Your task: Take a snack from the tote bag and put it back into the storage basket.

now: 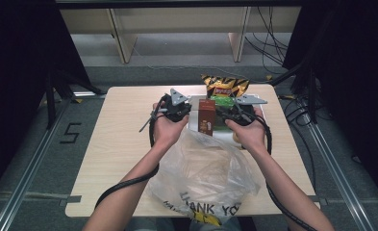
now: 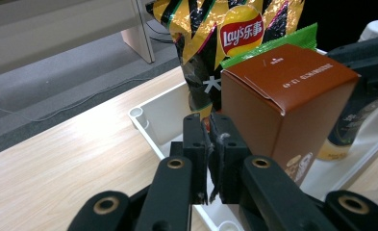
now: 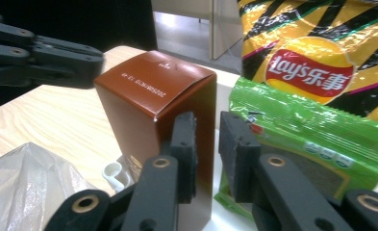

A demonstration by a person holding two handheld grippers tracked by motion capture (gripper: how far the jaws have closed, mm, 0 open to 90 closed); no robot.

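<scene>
Brown cardboard box (image 2: 288, 103) | upright, rectangular (glossy) | white plastic tray (image 2: 163, 115)

Lay's chip bag (image 1: 224, 85), green packet (image 3: 316, 139), bottle (image 2: 352, 120), wooden table (image 1: 124, 139)

Box (image 2: 285, 103) – solid reddish-brown, small white print on its top flap, a cream mark low on one side; it stands just beside the black jaws of both tongs. Crisp bag (image 3: 316, 53) beyond the jaws – yellow with black stripes, thin green and pink edging, a red-and-yellow logo with white lettering. Packet (image 3: 311, 139) beside it – bright green. Tray (image 2: 150, 122) – white. Table (image 1: 129, 139) – pale wood grain. Plastic bag (image 1: 203, 173) – clear, black lettering.
</scene>
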